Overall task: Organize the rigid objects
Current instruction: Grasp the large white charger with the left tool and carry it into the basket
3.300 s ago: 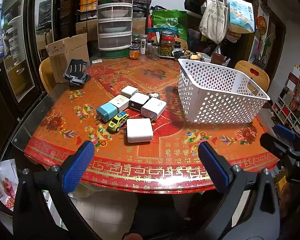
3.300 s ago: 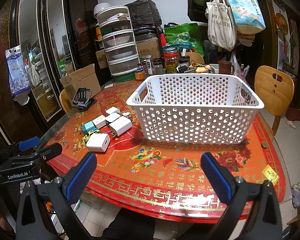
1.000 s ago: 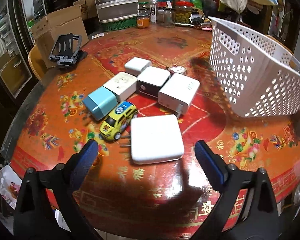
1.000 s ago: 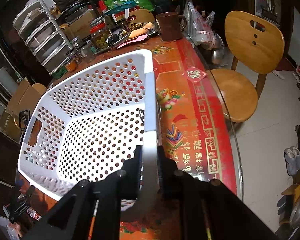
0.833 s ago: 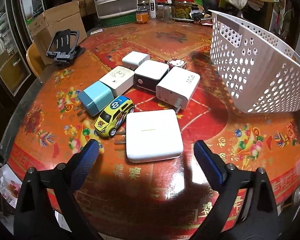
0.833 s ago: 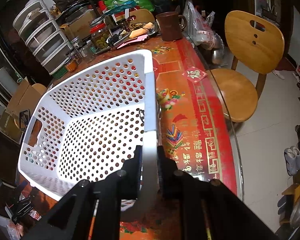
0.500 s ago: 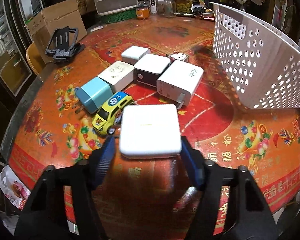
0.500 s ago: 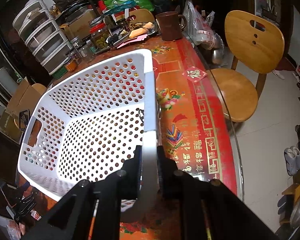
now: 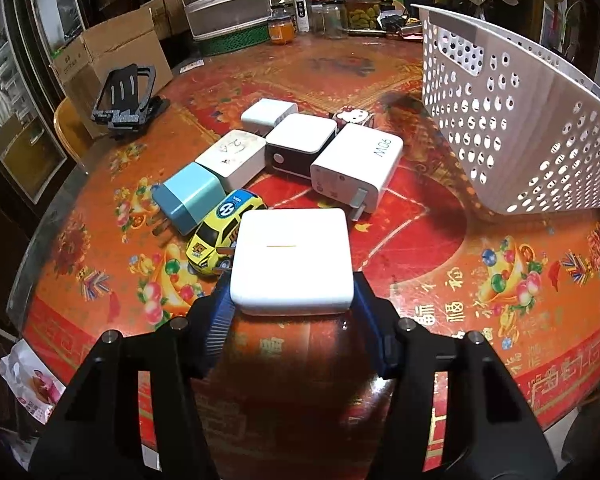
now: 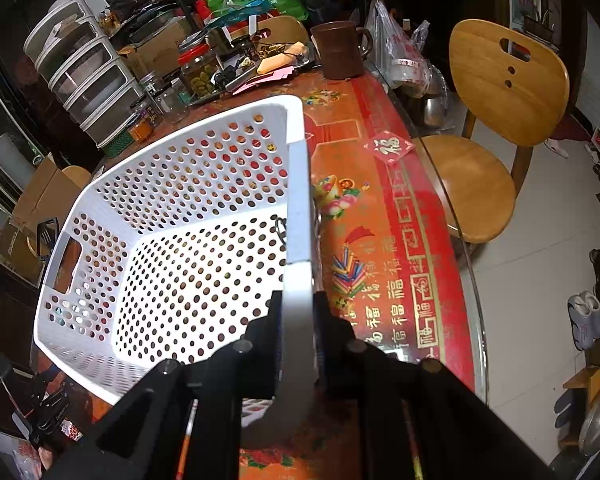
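Note:
My left gripper (image 9: 292,300) is shut on a flat white square charger (image 9: 291,258), its blue pads pressing both sides. Just beyond lie a yellow toy car (image 9: 222,236), a pale blue plug (image 9: 188,200), several white adapters (image 9: 358,168) and a black-and-white one (image 9: 300,146). The white perforated basket (image 9: 512,120) stands tilted at the right. My right gripper (image 10: 298,312) is shut on the basket's near rim (image 10: 298,216), one finger inside and one outside. The basket's inside (image 10: 188,272) holds nothing.
A black phone stand (image 9: 126,98) and a cardboard box (image 9: 112,52) sit at the far left. Jars (image 9: 358,10) and stacked drawers (image 9: 228,0) line the table's far edge. A brown mug (image 10: 338,50) and a wooden chair (image 10: 496,120) are to the right of the basket.
My left gripper moved in over the square white charger and closed on it; it was open a second ago. The right gripper has stayed shut on the basket rim.

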